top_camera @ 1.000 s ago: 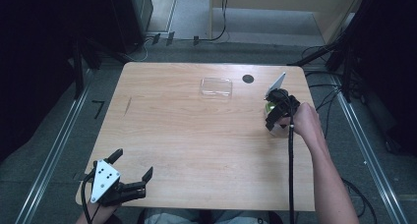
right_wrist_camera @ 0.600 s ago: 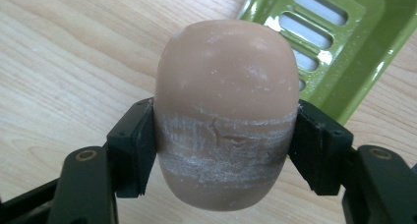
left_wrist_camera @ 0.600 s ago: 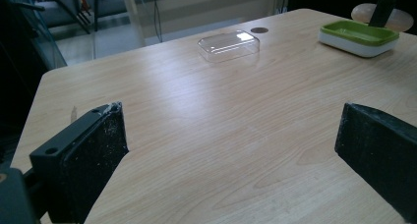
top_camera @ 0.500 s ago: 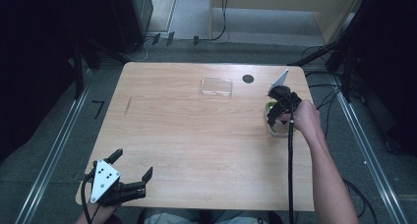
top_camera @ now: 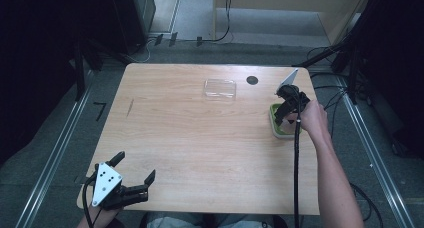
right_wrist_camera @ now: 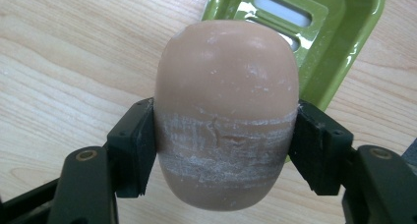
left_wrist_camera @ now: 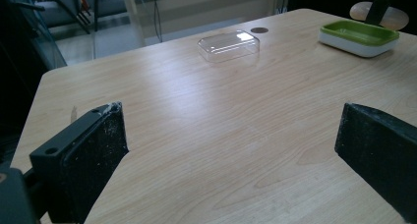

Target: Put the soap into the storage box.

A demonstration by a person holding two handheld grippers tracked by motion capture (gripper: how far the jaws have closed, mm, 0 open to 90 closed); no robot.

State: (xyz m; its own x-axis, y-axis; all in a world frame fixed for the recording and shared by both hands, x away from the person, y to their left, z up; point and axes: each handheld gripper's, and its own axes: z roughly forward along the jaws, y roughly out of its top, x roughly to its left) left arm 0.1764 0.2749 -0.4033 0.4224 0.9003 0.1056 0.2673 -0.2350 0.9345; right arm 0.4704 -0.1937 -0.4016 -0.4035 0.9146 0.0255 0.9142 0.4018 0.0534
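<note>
A: Right gripper view, and the tan soap bar [right_wrist_camera: 226,116] is pinched between both pads of the right gripper [right_wrist_camera: 223,155], hanging just above the near rim of the green soap dish [right_wrist_camera: 344,47].

B: Nothing between them! From the high view the right gripper [top_camera: 289,104] has shifted over the dish [top_camera: 278,130], near the table [top_camera: 200,138] edge.

A: Clear lid [left_wrist_camera: 228,44] sits well apart; left gripper [left_wrist_camera: 231,150] spread wide, empty, open wood ahead.
</note>
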